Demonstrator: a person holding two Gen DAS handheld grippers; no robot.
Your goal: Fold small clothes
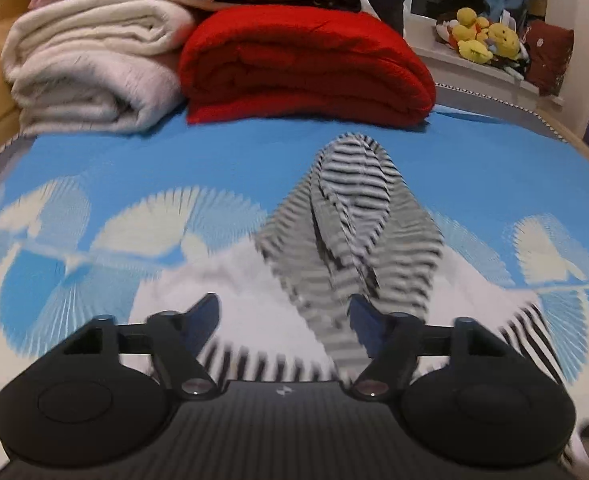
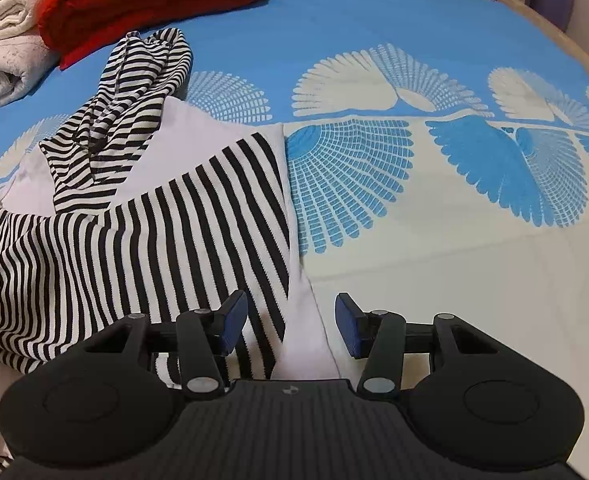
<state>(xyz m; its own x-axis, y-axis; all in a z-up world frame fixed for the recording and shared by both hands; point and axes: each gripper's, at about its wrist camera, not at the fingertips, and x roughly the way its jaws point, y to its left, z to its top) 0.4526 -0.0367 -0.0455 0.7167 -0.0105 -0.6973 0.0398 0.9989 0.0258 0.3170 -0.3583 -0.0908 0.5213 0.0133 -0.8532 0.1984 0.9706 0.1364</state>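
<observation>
A black-and-white striped garment (image 2: 142,216) with white panels lies on the blue patterned bedspread (image 2: 414,184). Its striped hood or sleeve (image 2: 134,92) runs away toward the red blanket. My right gripper (image 2: 290,328) is open and empty, low over the garment's right edge, with its left fingertip (image 2: 232,320) over the stripes. In the left wrist view the image is blurred; my left gripper (image 1: 284,320) is open and empty over the garment (image 1: 350,220), whose striped strip lies between the jaws and ahead.
A folded red blanket (image 1: 302,68) and folded white blankets (image 1: 90,68) are stacked at the far side of the bed. Yellow plush toys (image 1: 482,36) sit on a sill beyond. The bed's wooden edge (image 2: 566,44) curves at right.
</observation>
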